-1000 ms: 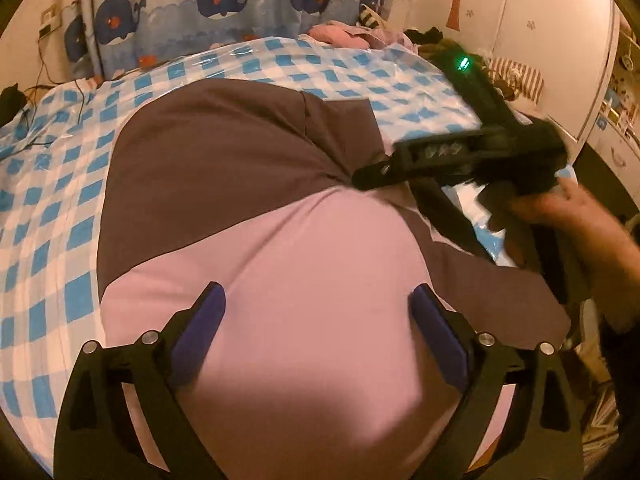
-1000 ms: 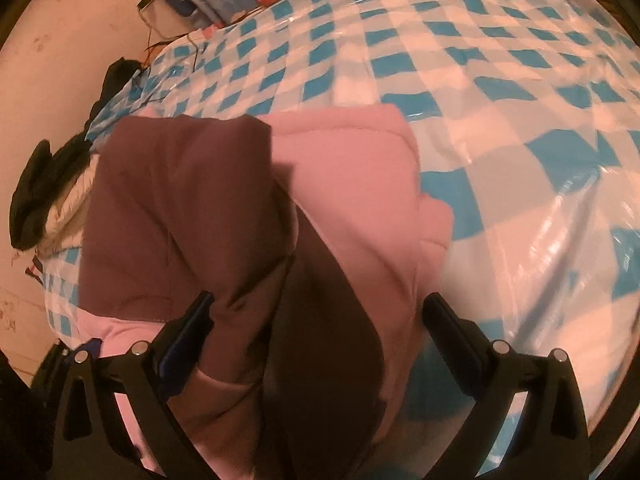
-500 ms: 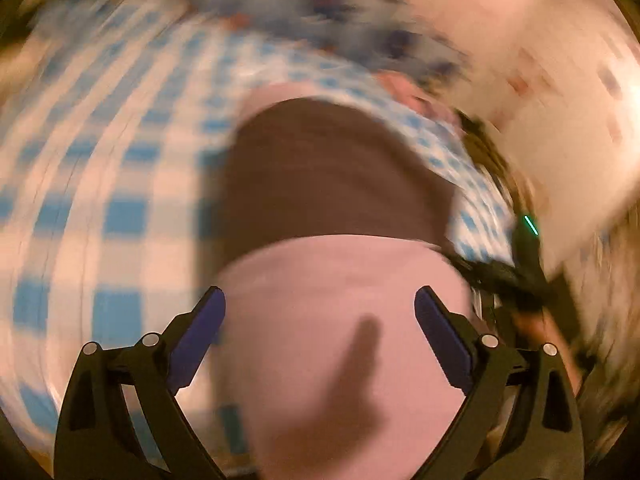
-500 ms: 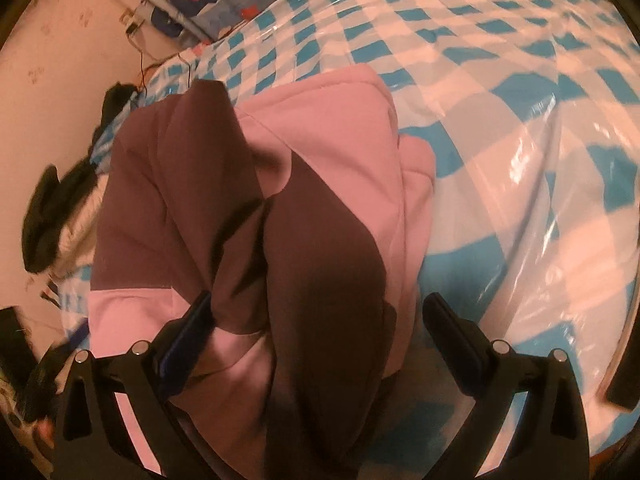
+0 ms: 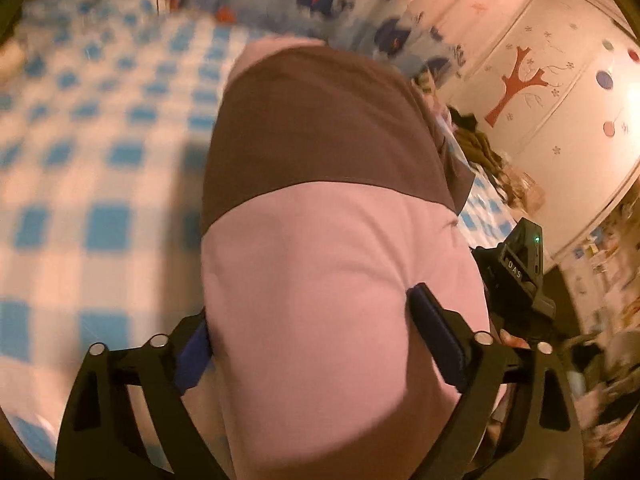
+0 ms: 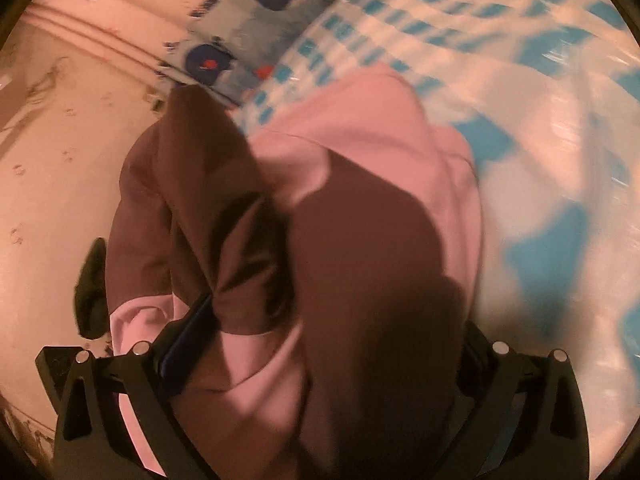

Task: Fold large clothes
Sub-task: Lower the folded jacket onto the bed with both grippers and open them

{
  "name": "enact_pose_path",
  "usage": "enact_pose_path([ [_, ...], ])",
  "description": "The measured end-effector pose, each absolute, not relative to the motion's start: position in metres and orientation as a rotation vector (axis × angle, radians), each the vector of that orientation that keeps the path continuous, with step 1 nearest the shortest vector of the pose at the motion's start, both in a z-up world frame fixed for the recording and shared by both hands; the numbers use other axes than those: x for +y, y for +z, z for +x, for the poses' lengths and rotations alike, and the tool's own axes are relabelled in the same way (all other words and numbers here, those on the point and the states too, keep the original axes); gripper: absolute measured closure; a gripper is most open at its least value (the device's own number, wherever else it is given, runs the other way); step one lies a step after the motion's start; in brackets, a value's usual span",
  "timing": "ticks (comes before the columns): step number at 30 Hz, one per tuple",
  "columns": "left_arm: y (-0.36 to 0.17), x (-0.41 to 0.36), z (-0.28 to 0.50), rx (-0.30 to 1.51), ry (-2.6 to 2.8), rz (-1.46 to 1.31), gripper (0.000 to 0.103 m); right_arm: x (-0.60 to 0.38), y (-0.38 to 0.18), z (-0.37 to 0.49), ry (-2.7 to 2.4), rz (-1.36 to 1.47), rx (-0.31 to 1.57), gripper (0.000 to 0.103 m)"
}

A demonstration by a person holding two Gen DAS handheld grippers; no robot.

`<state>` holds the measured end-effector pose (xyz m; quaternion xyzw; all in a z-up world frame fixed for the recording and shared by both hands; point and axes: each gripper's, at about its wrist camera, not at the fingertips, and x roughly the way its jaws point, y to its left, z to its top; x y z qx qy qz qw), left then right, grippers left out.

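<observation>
One bed (image 5: 100,184), blue-check cover, carries pink-and-brown garment (image 5: 332,272), partly folded, bunched in right view. Step judged: mid-fold. Left gripper (image 5: 308,332) spread, fabric bulging between jaws; right gripper (image 6: 320,344) spread likewise. Next: pinch edge, carry over evenly.

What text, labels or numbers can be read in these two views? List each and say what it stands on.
"DAS": pale letters on the black body of the right gripper, seen in the left wrist view beside its green light.
Papers and stickers at the right edge of the left wrist view: too blurred to read.
Whale curtain, checked sheet and pink-and-brown garment: no lettering shows.
Right wrist view: no readable text.
</observation>
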<state>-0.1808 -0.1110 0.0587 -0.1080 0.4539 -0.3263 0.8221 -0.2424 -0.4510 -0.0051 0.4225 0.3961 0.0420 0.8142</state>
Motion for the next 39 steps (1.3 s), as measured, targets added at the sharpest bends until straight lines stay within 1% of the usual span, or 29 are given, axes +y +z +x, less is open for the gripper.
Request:
enact_pose_path([
  [2,0.083,-0.088,-0.174,0.856,-0.629,-0.171,0.024,-0.43,0.001,-0.212,0.151,0.9,0.818,0.006],
  [4,0.097,-0.066,-0.158,0.809,-0.561,-0.129,0.025,-0.405,0.006,-0.176,0.209,0.878,0.808,0.006],
  [6,0.098,-0.044,-0.144,0.807,-0.507,-0.116,0.026,-0.378,0.004,-0.14,0.256,0.855,0.835,0.006],
  [8,0.075,-0.016,-0.123,0.886,-0.447,-0.1,0.027,-0.349,-0.014,-0.107,0.267,0.803,0.933,0.006],
  [10,0.059,0.005,-0.107,0.945,-0.421,-0.121,0.029,-0.328,-0.029,-0.089,0.307,0.796,0.994,0.005],
  [12,0.065,0.022,-0.11,0.921,-0.389,-0.143,0.029,-0.324,-0.025,-0.089,0.291,0.742,0.997,0.005],
  [14,0.084,0.029,-0.113,0.863,-0.402,-0.188,0.029,-0.33,-0.028,-0.094,0.293,0.739,1.009,0.005],
  [16,0.1,0.016,-0.11,0.821,-0.446,-0.185,0.028,-0.338,-0.029,-0.1,0.289,0.719,1.033,0.005],
  [17,0.103,0.005,-0.111,0.817,-0.472,-0.176,0.025,-0.341,-0.027,-0.099,0.287,0.712,1.048,0.005],
  [19,0.098,-0.03,-0.104,0.847,-0.566,-0.156,0.025,-0.343,-0.015,-0.096,0.283,0.659,1.093,0.005],
  [21,0.081,-0.063,-0.102,0.907,-0.614,-0.093,0.024,-0.341,0.0,-0.092,0.272,0.6,1.128,0.006],
  [22,0.07,-0.079,-0.105,0.913,-0.601,-0.031,0.015,-0.342,0.008,-0.093,0.261,0.575,1.133,0.006],
  [23,0.062,-0.09,-0.11,0.896,-0.577,0.035,0.011,-0.343,0.016,-0.094,0.244,0.554,1.121,0.006],
  [25,0.053,-0.103,-0.12,0.873,-0.554,0.112,0.01,-0.344,0.051,-0.091,0.206,0.478,1.025,0.006],
  [27,0.051,-0.101,-0.123,0.86,-0.553,0.118,0.01,-0.339,0.074,-0.083,0.214,0.455,0.953,0.006],
  [28,0.051,-0.1,-0.123,0.86,-0.555,0.114,0.009,-0.335,0.082,-0.072,0.213,0.439,0.945,0.006],
  [30,0.05,-0.097,-0.122,0.859,-0.561,0.1,0.009,-0.328,0.074,-0.051,0.18,0.406,0.998,0.006],
  [32,0.049,-0.098,-0.122,0.848,-0.565,0.096,0.009,-0.319,0.036,-0.025,0.115,0.323,1.091,0.005],
  [33,0.047,-0.098,-0.121,0.851,-0.572,0.096,0.009,-0.323,0.001,-0.016,0.141,0.376,1.159,0.005],
  [35,0.044,-0.1,-0.116,0.875,-0.584,0.09,0.009,-0.342,-0.036,-0.021,0.175,0.564,1.19,0.006],
  [39,0.049,-0.095,-0.115,0.903,-0.619,0.094,0.008,-0.348,-0.01,-0.039,0.149,0.566,1.177,0.006],
])
